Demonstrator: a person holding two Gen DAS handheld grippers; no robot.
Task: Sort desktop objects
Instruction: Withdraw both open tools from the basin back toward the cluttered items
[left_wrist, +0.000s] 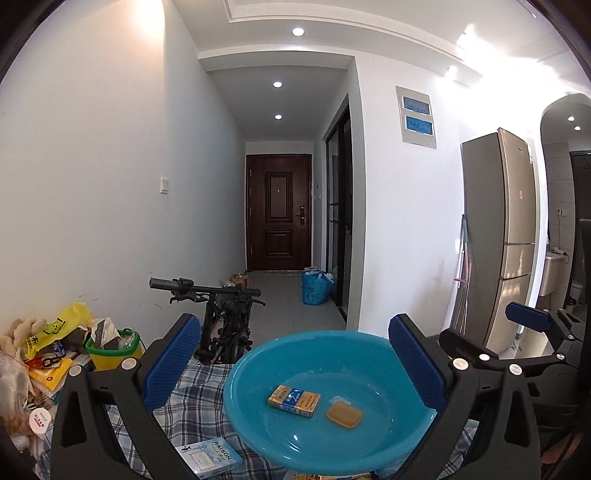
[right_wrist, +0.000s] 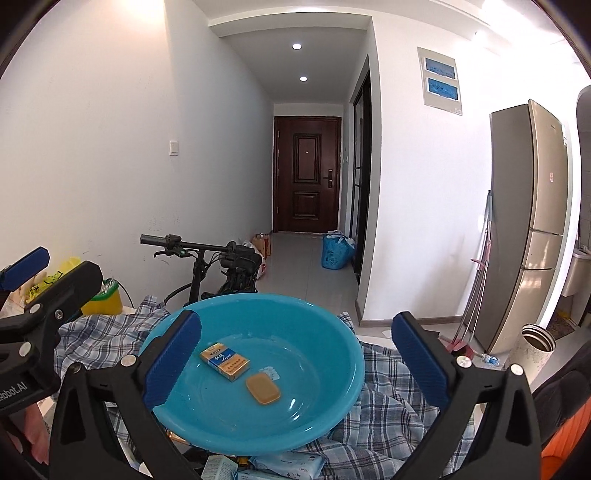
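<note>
A turquoise plastic basin (left_wrist: 373, 343) (right_wrist: 332, 332) rests on a blue plaid cloth (left_wrist: 192, 402) (right_wrist: 388, 402). Inside it lie a yellow-and-blue cigarette pack (left_wrist: 294, 401) (right_wrist: 225, 362) and an amber soap bar (left_wrist: 344, 415) (right_wrist: 263, 388). My left gripper (left_wrist: 295, 362) stands open above the near side of the basin, nothing between its blue pads. My right gripper (right_wrist: 295, 354) is open too, held over the basin with empty jaws. Each gripper shows in the other's view: the right one (left_wrist: 528, 321) at the right edge, the left one (right_wrist: 26, 266) at the left edge.
A white RAISON box (left_wrist: 208, 459) and wipe packs (right_wrist: 288, 463) lie on the cloth by the basin's near rim. A yellow tub (left_wrist: 112, 350) and piled clutter (left_wrist: 40, 354) crowd the left. A bicycle (left_wrist: 221, 314) stands behind; a steel flask (right_wrist: 532, 347) and fridge (right_wrist: 528, 221) stand right.
</note>
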